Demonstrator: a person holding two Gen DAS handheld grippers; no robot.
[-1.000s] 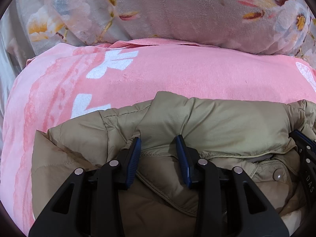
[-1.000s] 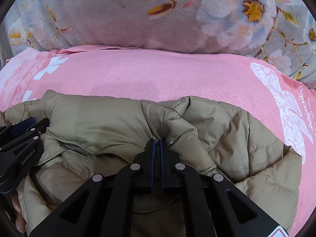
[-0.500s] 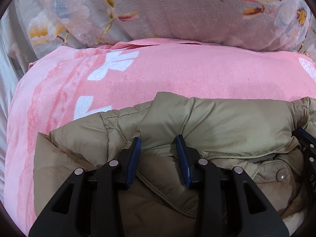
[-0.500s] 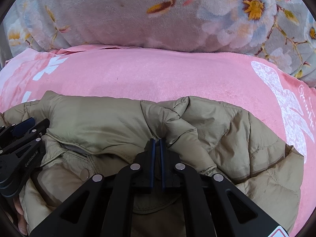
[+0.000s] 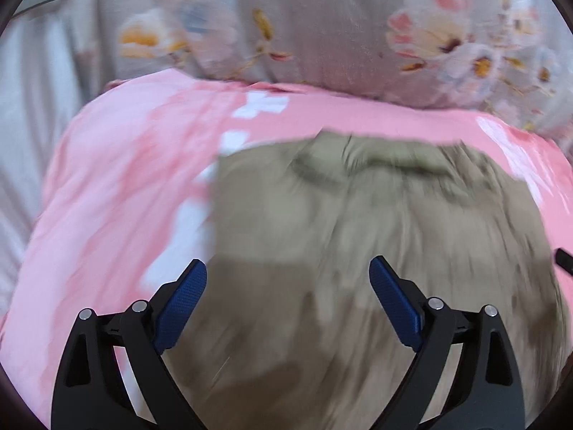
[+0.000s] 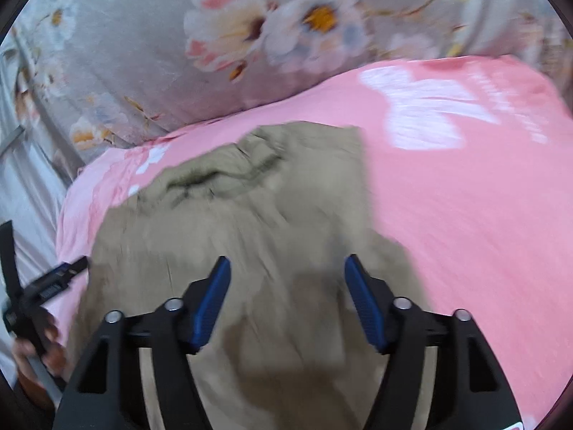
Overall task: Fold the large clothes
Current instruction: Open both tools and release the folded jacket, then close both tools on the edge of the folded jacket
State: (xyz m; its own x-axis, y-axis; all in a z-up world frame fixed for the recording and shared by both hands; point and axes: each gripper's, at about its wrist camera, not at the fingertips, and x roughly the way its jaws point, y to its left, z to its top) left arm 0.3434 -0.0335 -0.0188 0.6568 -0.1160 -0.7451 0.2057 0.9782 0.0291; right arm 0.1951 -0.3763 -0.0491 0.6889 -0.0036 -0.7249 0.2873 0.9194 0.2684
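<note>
A khaki padded jacket (image 5: 376,233) lies folded on a pink blanket (image 5: 118,186); both views are blurred by motion. My left gripper (image 5: 288,272) hovers above the jacket's near part, its jaws opening wide with nothing pressed between the blue pads (image 5: 182,297). My right gripper (image 6: 286,268) also hangs over the jacket (image 6: 232,233), jaws opening, fabric below but not gripped. In the right wrist view the left gripper (image 6: 53,279) shows at the left edge, held by a hand (image 6: 39,344).
A grey floral quilt (image 5: 322,28) is bunched behind the pink blanket (image 6: 465,197). Pale sheets (image 5: 32,150) hang at the far left. White motifs mark the blanket on either side of the jacket.
Both grippers let go of the jacket and opened wide. Both pulled back and up, so more of the jacket and blanket shows. The jacket now lies flatter.
</note>
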